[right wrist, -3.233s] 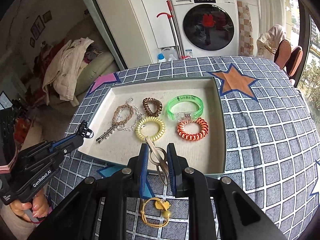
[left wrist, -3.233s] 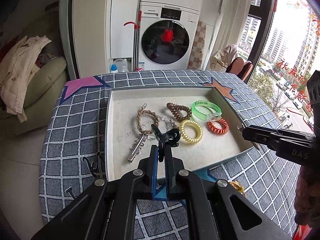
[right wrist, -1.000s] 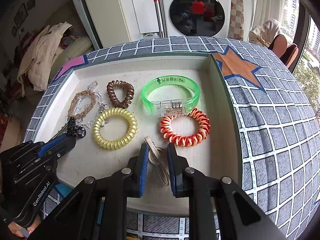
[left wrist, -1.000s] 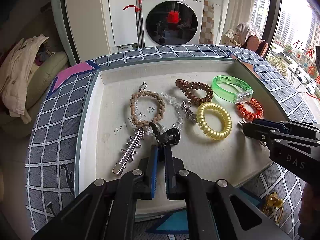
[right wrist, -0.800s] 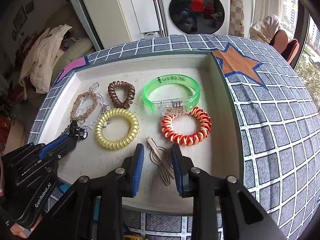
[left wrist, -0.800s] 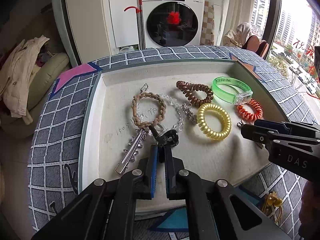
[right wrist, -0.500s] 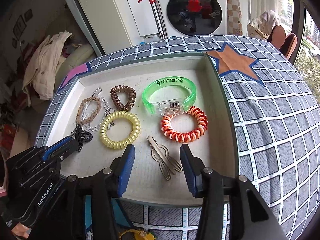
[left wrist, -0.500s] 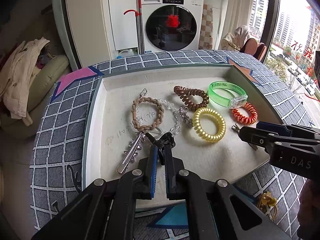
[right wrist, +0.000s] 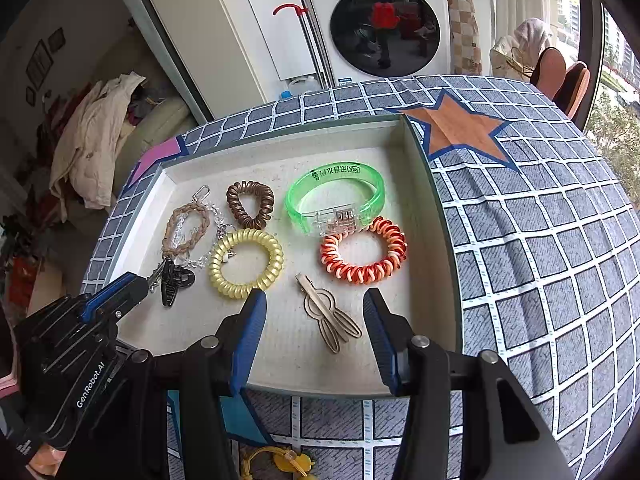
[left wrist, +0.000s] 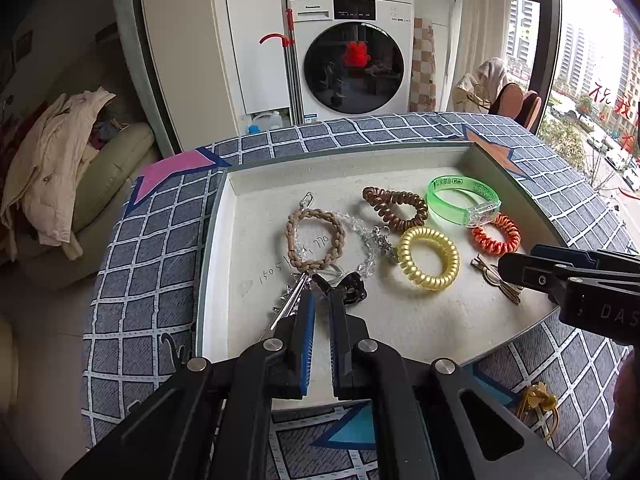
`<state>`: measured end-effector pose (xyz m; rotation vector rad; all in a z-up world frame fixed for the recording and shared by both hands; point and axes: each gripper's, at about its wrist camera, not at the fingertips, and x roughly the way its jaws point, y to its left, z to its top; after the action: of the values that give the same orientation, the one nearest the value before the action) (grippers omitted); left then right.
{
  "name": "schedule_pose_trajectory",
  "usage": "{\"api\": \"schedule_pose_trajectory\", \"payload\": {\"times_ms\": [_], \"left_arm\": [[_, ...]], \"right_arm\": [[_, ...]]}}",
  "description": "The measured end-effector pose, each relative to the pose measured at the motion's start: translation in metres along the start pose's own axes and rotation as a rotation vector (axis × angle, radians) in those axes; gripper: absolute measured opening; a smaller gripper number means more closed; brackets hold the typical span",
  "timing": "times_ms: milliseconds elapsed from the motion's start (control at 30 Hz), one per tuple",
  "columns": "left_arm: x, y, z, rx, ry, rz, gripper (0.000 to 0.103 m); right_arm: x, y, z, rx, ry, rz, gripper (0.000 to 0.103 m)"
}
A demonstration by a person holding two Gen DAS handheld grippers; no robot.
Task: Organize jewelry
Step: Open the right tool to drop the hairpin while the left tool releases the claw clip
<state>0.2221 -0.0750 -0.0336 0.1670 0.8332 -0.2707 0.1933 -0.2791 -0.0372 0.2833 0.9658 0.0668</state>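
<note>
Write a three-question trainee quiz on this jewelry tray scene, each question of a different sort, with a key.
1. True or false: the right gripper is shut on the gold hair clip.
2. Multiple choice: what does the left gripper pinch? A) the yellow coil band B) the black claw clip C) the green bangle
3. Fill in: the orange-and-white coil band lies just in front of the ____ bangle in the tray.

Key
1. False: its jaws stand wide apart, and the clip lies free on the tray floor between them.
2. B
3. green
</note>
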Motion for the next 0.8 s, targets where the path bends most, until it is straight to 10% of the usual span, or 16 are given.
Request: {"api": "schedule_pose_trajectory", "payload": {"times_ms": [733, 767, 800], "left_arm": [[-0.009, 0.023, 0.000, -0.064, -0.002, 0.028, 0.027], [-0.009, 0.024, 0.000, -0.067, -0.001, 0.027, 0.029], [-0.010, 0.026, 0.000, -0.073, 0.000, 0.030, 0.066]], "right_arm": [[-0.013, 0.007, 0.002, -0.032, -0.039, -0.030, 0.054], [-0.014, 0.008, 0.002, -0.035, -0.043, -0.038, 0.054], [-0.015, 0.008, 0.002, -0.037, -0.048, -0.045, 0.055]]}}
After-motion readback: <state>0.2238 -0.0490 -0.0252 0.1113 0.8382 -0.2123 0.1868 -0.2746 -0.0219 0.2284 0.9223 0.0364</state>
